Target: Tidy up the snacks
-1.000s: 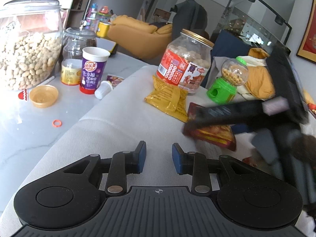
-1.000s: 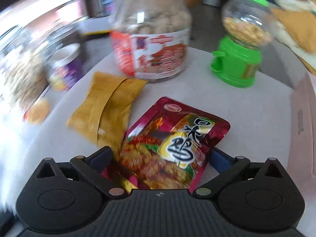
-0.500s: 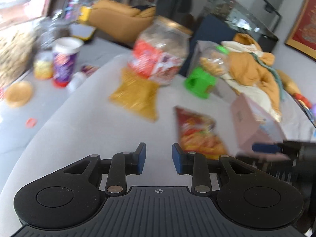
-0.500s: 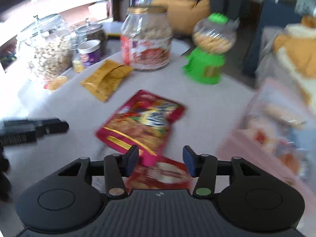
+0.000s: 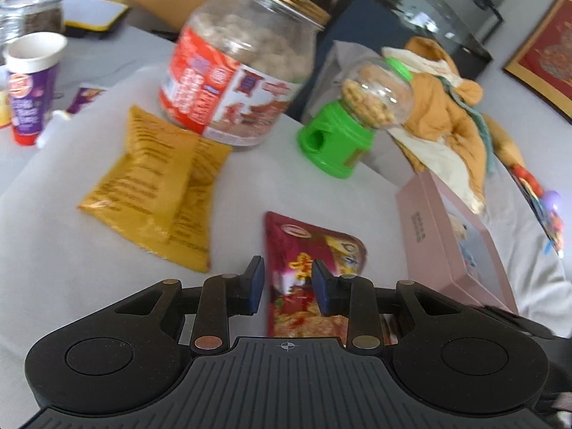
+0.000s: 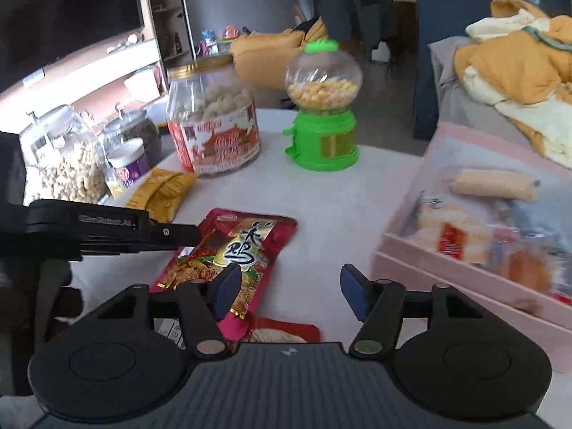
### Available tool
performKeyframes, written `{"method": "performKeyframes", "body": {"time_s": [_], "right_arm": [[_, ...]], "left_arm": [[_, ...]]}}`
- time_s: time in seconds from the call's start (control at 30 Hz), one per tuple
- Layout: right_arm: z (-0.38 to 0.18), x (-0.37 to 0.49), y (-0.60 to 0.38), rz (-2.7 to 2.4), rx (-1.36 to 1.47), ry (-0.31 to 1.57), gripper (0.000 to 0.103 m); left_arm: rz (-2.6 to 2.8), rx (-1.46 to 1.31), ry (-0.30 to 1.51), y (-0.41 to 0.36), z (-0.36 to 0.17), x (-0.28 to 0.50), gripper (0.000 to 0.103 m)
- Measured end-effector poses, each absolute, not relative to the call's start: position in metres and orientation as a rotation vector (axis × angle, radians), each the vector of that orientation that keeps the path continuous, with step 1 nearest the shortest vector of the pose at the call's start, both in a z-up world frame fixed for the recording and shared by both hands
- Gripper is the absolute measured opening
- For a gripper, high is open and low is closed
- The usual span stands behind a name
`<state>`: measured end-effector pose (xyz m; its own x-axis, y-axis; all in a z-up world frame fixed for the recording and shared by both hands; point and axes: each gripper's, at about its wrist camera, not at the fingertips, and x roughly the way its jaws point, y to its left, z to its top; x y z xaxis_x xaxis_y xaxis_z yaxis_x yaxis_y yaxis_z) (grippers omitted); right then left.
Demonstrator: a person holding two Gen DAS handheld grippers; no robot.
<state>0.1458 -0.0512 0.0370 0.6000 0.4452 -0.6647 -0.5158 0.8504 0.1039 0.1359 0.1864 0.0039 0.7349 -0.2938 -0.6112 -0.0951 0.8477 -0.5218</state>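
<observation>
Right wrist view: right gripper [image 6: 286, 295], having released the glossy red snack pouch [image 6: 232, 250], reopens empty; left gripper [image 5: 287, 282] hovers narrow over it.

The left gripper [image 5: 287, 284] hovers narrowly parted over a red snack pouch [image 5: 311, 268] on the white bench [image 5: 53, 250]. A yellow packet [image 5: 157, 189] lies at ten o'clock, a pink box [image 5: 447, 236] at three, a green dispenser [image 5: 346, 132] at one.
</observation>
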Motion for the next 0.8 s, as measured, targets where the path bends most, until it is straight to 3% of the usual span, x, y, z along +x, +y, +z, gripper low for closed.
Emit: {"method": "performKeyframes", "body": {"time_s": [0.13,0.23,0.4,0.47,0.6,0.73,0.8], "right_arm": [[0.014,0.15,-0.043,0.54,-0.122,0.771,0.06],[0.016,0.148,-0.049,0.538,-0.11,0.781,0.059],[0.015,0.147,-0.068,0.518,-0.085,0.792,0.059],[0.015,0.147,-0.072,0.515,-0.077,0.793,0.059],[0.017,0.14,-0.077,0.51,-0.091,0.785,0.059],[0.024,0.128,-0.09,0.52,-0.076,0.784,0.079],[0.03,0.12,-0.097,0.522,-0.063,0.768,0.081]], "left_arm": [[-0.202,-0.582,0.755,0.178,0.003,0.149,0.046],[-0.32,-0.612,0.753,0.165,0.015,0.152,0.047],[-0.357,-0.545,0.81,0.133,0.004,0.171,0.044],[-0.316,-0.539,0.779,0.131,-0.001,0.175,0.03],[-0.295,-0.642,0.78,0.138,-0.009,0.18,0.027],[-0.297,-0.692,0.75,0.147,-0.008,0.163,0.024],[-0.304,-0.734,0.714,0.158,-0.005,0.146,0.024]]}}
